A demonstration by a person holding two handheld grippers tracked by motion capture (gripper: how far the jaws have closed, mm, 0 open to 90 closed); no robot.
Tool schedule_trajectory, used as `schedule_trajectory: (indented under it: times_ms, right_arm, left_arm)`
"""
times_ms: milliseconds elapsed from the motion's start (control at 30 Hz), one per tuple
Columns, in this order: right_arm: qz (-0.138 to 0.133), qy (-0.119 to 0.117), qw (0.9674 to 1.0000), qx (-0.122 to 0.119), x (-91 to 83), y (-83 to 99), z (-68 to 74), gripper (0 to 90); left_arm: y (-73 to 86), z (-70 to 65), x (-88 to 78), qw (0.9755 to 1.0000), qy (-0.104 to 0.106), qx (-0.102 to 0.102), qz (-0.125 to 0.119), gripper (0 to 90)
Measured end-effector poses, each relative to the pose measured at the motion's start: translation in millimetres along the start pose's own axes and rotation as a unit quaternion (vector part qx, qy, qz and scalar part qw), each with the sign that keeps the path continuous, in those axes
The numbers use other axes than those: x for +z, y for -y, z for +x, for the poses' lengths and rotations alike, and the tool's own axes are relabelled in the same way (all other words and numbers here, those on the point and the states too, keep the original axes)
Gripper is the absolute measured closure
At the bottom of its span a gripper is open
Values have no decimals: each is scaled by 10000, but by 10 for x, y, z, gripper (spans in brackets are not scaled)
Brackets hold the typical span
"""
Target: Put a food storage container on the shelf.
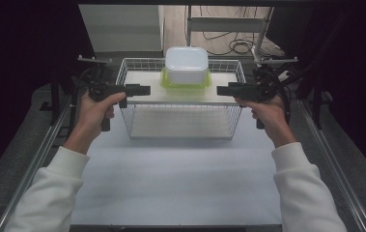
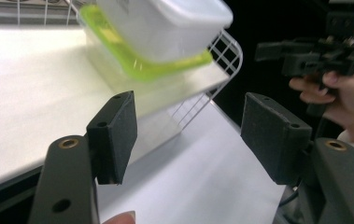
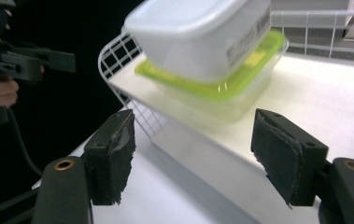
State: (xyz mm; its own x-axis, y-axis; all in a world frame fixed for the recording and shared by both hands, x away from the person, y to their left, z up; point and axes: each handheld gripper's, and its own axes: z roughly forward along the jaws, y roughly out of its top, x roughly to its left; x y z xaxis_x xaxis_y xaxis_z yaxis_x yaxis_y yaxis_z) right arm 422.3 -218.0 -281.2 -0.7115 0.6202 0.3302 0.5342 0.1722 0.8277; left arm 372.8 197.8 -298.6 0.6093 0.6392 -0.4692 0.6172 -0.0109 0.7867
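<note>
A white wire rack [image 1: 131, 123] stands at the middle back of the table with a white shelf board [image 1: 142, 84] on top. On that board sits a clear container with a green lid [image 1: 171, 82], and a white plastic tub [image 1: 186, 64] rests upside down on it. My left gripper [image 1: 147, 90] is held at the shelf's left end, open, nothing between its pads [image 2: 114, 135]. My right gripper [image 1: 220, 90] hovers at the shelf's right end, also open and empty. The stacked containers [image 3: 207, 56] lie ahead of both grippers.
White paper [image 1: 180, 183] covers the table in front of the rack. Metal rails [image 1: 40, 159] run along both sides. Cables [image 1: 233, 46] and a white box [image 1: 122, 26] lie on the floor behind the rack. Dark curtains close in left and right.
</note>
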Motion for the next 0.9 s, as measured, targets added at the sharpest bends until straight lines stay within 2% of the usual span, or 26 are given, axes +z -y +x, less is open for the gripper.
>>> schedule_trajectory:
  times_ms: [100,200,233,300,400,433,467,600,767,867,900]
  right_arm:
    - [76,50,9998,-159,-32,124,51,302]
    - [156,102,9996,-229,-64,304,98,303]
    - [156,102,9996,-229,-64,304,98,303]
    - [248,166,9991,-304,-80,429,129,302]
    - [237,218,9988,-360,-110,599,161,303]
    - [235,204,9990,-324,-125,736,168,303]
    - [235,204,9990,-324,-125,736,168,303]
    - [351,303,9984,-311,-121,1052,156,302]
    - [633,338,9974,-112,-86,1452,52,292]
    - [740,415,9964,-1,-83,1641,-26,287]
    - [746,415,9963,58,-85,1692,-51,287]
  left_arm:
    - [138,-19,-42,9999,-66,89,60,332]
    - [287,-6,-72,9998,-99,124,125,318]
    - [342,2,-79,9997,-140,144,157,317]
    - [459,19,-86,9994,-239,167,211,315]
    - [663,50,-80,9991,-276,184,262,307]
    - [737,64,-74,9990,-266,197,283,300]
    - [812,79,-61,9989,-273,214,310,300]
    - [1101,156,41,9976,-335,241,562,290]
    - [1400,289,155,9954,-485,220,796,281]
    - [1564,373,210,9952,-514,96,821,278]
    - [1614,408,238,9940,-554,88,934,277]
